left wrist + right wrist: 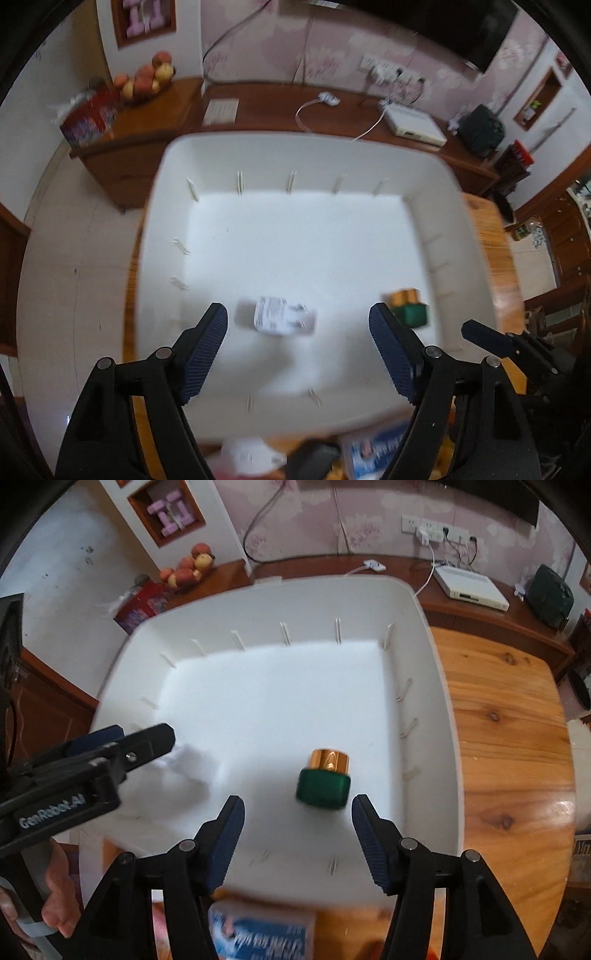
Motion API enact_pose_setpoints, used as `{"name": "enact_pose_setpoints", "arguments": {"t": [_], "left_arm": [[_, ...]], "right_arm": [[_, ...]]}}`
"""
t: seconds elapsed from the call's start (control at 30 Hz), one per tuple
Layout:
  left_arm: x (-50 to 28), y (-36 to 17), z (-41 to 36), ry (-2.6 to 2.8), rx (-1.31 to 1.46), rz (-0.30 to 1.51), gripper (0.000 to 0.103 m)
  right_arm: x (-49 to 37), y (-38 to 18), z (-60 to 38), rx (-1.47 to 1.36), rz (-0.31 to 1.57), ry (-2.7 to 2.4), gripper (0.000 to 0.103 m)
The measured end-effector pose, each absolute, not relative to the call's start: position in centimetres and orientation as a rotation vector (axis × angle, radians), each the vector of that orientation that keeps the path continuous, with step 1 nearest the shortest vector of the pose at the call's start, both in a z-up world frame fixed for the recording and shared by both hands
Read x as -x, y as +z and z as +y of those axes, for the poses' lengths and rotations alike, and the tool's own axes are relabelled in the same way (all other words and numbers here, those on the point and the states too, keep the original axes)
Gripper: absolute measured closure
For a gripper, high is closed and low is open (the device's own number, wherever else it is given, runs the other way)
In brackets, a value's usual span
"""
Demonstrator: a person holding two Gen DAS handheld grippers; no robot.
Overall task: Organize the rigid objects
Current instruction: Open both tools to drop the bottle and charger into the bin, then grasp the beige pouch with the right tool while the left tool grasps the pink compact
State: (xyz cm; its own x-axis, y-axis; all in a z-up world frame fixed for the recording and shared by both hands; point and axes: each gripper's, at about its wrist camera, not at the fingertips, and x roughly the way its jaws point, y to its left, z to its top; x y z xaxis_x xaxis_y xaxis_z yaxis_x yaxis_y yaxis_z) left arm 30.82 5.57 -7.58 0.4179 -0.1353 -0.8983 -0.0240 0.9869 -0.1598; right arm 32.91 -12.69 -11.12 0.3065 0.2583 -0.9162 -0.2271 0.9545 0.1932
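A large white bin (177, 155) (436, 657) stands on the wooden table. Inside it lie a white charger plug with printed text (282, 316) and a small green bottle with a gold cap (408, 308) (325, 779). My left gripper (298, 326) is open and empty, hovering over the plug. It shows in the right wrist view (147, 738) at the left. My right gripper (297, 814) is open and empty just in front of the green bottle. Its tip shows in the left wrist view (480, 332) at the right.
A blue-and-white packet (262, 934) (376, 448) and other blurred items lie on the table in front of the bin. The wooden table (509, 738) extends to the right. A sideboard behind holds fruit (147, 77), a white box (413, 122) and cables.
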Motion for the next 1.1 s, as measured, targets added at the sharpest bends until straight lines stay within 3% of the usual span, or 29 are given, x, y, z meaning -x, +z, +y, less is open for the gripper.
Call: {"name": "enact_pose_setpoints", "arguments": {"t": [0.2, 0.6, 0.87, 1.1], "left_arm": [[-24.7, -2.1, 5.9, -0.14, 0.128, 1.048, 0.021], [-10.4, 5.5, 6.1, -0.192, 0.065, 0.85, 0.016], [-4.1, 2.6, 4.9, -0.202, -0.022, 0.811, 0.011], [-1.6, -2.9, 4.2, -0.198, -0.027, 0.83, 0.011]], "right_arm": [[-26.8, -6.2, -12.8, -0.019, 1.122, 0.367, 0.041], [-11.2, 2.5, -14.6, 0.027, 0.846, 0.431, 0.031], [-3.5, 1.7, -15.7, 0.043, 0.735, 0.441, 0.026], [-0.1, -4.9, -15.4, 0.055, 0.763, 0.459, 0.026]]}}
